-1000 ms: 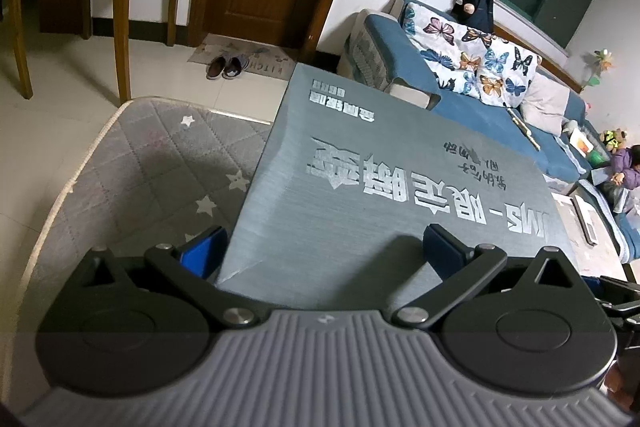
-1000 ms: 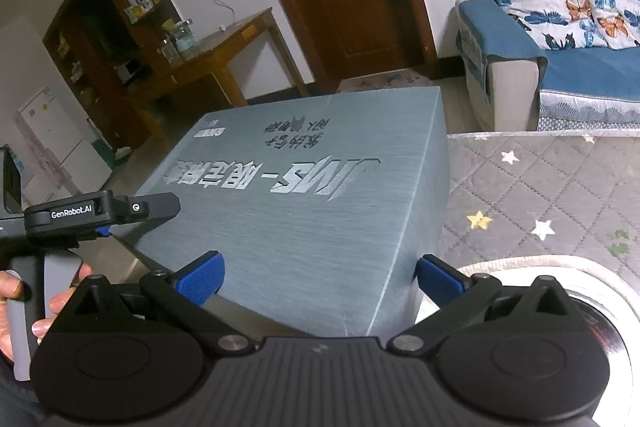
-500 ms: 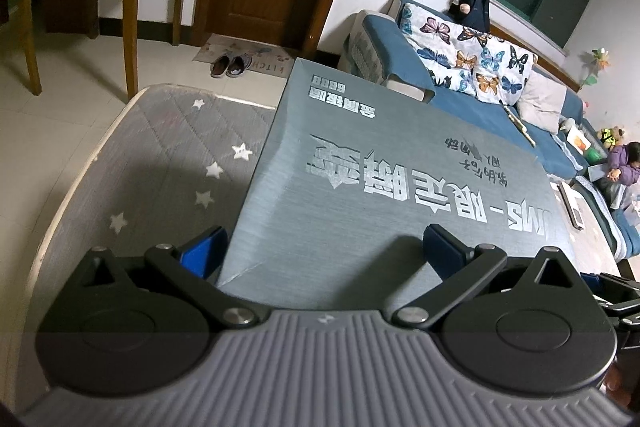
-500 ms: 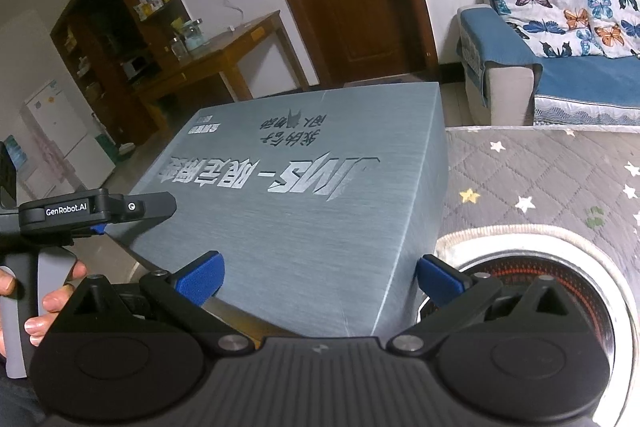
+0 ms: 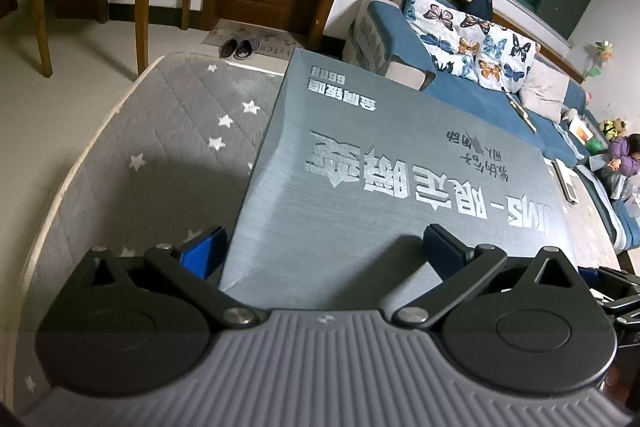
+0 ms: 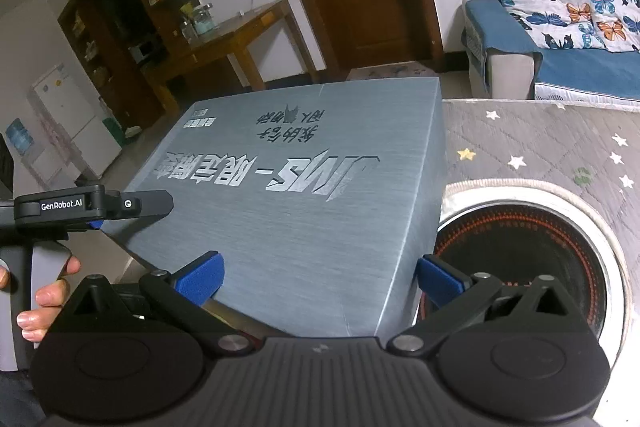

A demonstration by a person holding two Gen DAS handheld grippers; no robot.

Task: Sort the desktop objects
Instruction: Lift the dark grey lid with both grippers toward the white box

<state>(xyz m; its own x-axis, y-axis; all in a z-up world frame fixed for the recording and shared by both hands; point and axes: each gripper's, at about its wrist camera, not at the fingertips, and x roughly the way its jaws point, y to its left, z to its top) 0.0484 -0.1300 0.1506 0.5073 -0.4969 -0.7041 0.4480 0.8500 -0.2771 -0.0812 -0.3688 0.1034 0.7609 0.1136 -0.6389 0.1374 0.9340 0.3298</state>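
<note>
A large flat grey-blue cardboard box with silver lettering (image 5: pixel 400 195) is held over a grey quilted table cover with white stars (image 5: pixel 168 147), one near corner in each tool. The left gripper (image 5: pixel 320 247) has its blue-padded fingers spread wide, straddling the box's near-left corner; whether the pads actually press it I cannot tell. The right gripper (image 6: pixel 320 273) is likewise spread wide, its pads on either side of the near-right corner. Just right of the box sits a round black cooktop with red rings (image 6: pixel 532 259), set into the cover
</note>
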